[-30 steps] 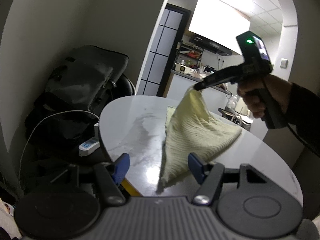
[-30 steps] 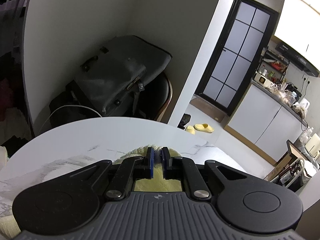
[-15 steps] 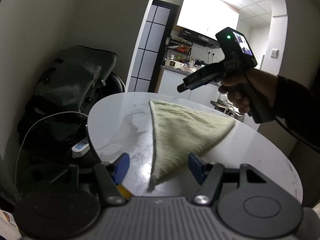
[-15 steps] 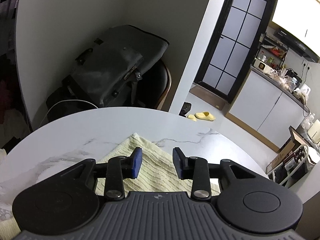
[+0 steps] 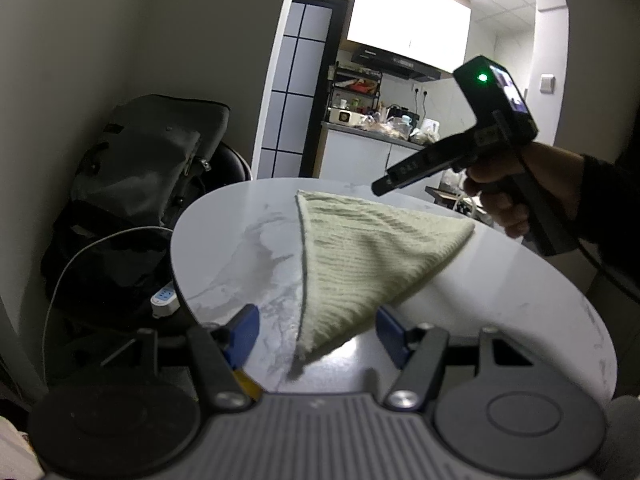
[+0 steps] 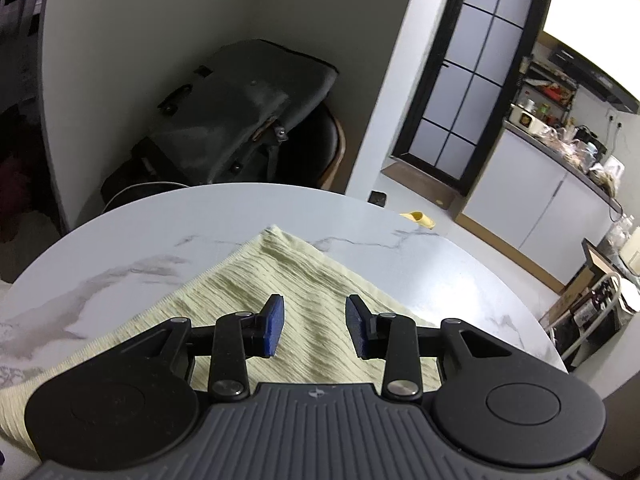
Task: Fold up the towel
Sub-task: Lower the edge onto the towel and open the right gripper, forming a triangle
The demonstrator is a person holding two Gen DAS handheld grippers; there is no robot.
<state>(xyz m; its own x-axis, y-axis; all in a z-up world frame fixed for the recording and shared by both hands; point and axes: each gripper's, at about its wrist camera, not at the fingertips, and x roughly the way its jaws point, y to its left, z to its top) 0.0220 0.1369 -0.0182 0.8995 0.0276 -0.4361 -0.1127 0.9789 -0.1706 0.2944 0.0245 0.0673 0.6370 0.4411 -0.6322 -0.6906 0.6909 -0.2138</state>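
A pale green ribbed towel (image 5: 360, 256) lies folded into a triangle on a round white marble-patterned table (image 5: 500, 300), well inside the rim. Seen from the left wrist camera, its long axis runs from a narrow tip nearest the left gripper (image 5: 316, 334) back toward the far side of the table, where one corner points at the far edge and another reaches to the right, beneath the right gripper (image 5: 380, 190). No brand or label shows on the towel; white markings on the side of the right gripper's finger are too blurred to read, and a green light glows on its body.

The left gripper's blue pads (image 5: 242, 334) stand wide apart, the towel's tip between them but untouched. The right gripper, gripped by a person's hand (image 5: 516, 196), hovers just above the towel; its jaws have just been opening and now stand partly spread, holding nothing. A dark bag (image 6: 244, 108) rests on a chair beyond the table.
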